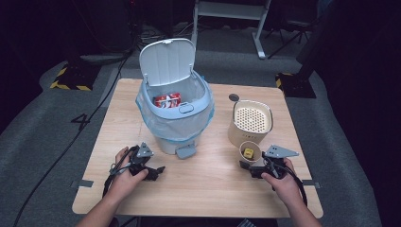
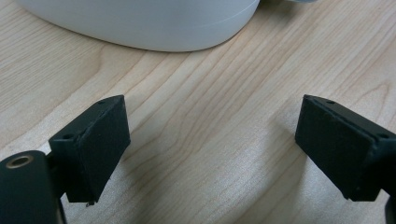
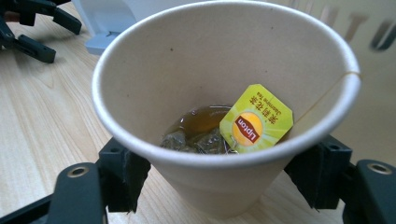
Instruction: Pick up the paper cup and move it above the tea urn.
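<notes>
A paper cup stands on the wooden table at the front right, just before a beige canister. In the right gripper view the cup holds a little brown tea, a wet tea bag and a yellow Lipton tag. My right gripper is shut on the cup low down, one pad pressed on each side of its wall. My left gripper rests at the front left, open, with bare wood between its pads.
A pale blue pedal bin with a plastic liner stands mid-table, its lid up and a red can inside. Its base lies just beyond my left gripper. The beige canister with a perforated top stands right of it.
</notes>
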Demonstrator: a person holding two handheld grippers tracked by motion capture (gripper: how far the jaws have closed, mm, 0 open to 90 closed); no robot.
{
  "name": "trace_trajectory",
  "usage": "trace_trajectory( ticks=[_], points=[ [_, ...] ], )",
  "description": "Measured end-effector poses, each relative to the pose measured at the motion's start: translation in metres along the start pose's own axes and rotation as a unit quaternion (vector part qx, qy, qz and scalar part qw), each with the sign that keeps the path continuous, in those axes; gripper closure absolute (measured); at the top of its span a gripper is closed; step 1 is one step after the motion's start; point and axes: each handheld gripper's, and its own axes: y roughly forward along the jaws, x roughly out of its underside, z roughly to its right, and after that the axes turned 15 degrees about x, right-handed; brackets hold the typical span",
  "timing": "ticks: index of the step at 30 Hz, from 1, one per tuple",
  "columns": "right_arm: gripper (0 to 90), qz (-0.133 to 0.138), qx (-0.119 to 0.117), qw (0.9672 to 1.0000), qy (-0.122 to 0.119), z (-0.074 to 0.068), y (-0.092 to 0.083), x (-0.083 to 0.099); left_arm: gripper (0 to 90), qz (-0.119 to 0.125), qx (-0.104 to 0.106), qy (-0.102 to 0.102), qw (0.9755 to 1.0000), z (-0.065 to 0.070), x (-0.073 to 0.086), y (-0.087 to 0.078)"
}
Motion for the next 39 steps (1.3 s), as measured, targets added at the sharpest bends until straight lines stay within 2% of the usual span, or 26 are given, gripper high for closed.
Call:
trace_trajectory(
  ticks=[1, 5, 7, 14, 18, 28, 29, 31, 33, 39],
  points=[
    [29.3, 0.0, 0.002, 1.0, -0.008, 0.002, -0.007, -0.006, 10.2, 0.0, 0.001, 0.0, 1.0, 0.0, 0.0, 0.0],
    [29.5, -0.004, -0.007, 0.9999, -0.012, 0.005, -0.016, -0.016, 10.0, -0.001, 0.003, -0.002, 1.0, 0.0, 0.0, 0.0],
    [29.7, -0.015, -0.011, 0.9995, -0.025, 0.008, -0.023, -0.026, 9.9, -0.002, -0.003, -0.002, 1.0, 0.0, 0.0, -0.001],
    [29.9, -0.021, -0.016, 0.9989, -0.037, 0.016, -0.032, -0.041, 9.7, 0.003, -0.008, -0.012, 0.9999, 0.002, 0.001, 0.0],
    [29.9, -0.014, -0.015, 0.9988, -0.044, 0.018, -0.037, -0.054, 9.5, 0.004, -0.009, -0.014, 0.9999, 0.001, 0.001, 0.0],
    [29.8, -0.003, -0.012, 0.9988, -0.047, 0.027, -0.039, -0.082, 9.4, 0.005, -0.011, -0.017, 0.9998, -0.001, 0.001, -0.001],
    [29.8, -0.001, -0.008, 0.9987, -0.05, 0.031, -0.039, -0.09, 9.4, 0.005, -0.013, -0.017, 0.9998, -0.002, 0.001, -0.001],
    [29.8, -0.002, -0.006, 0.9988, -0.049, 0.033, -0.04, -0.093, 9.4, 0.005, -0.013, -0.017, 0.9997, -0.003, 0.001, -0.002],
    [29.9, -0.003, 0.0, 0.9988, -0.05, 0.039, -0.038, -0.104, 9.4, 0.006, -0.015, -0.019, 0.9997, -0.004, 0.001, -0.002],
    [29.8, -0.003, 0.008, 0.9992, -0.04, 0.052, -0.034, -0.118, 8.1, 0.005, -0.016, -0.024, 0.9996, -0.005, 0.0, -0.001]
  ],
)
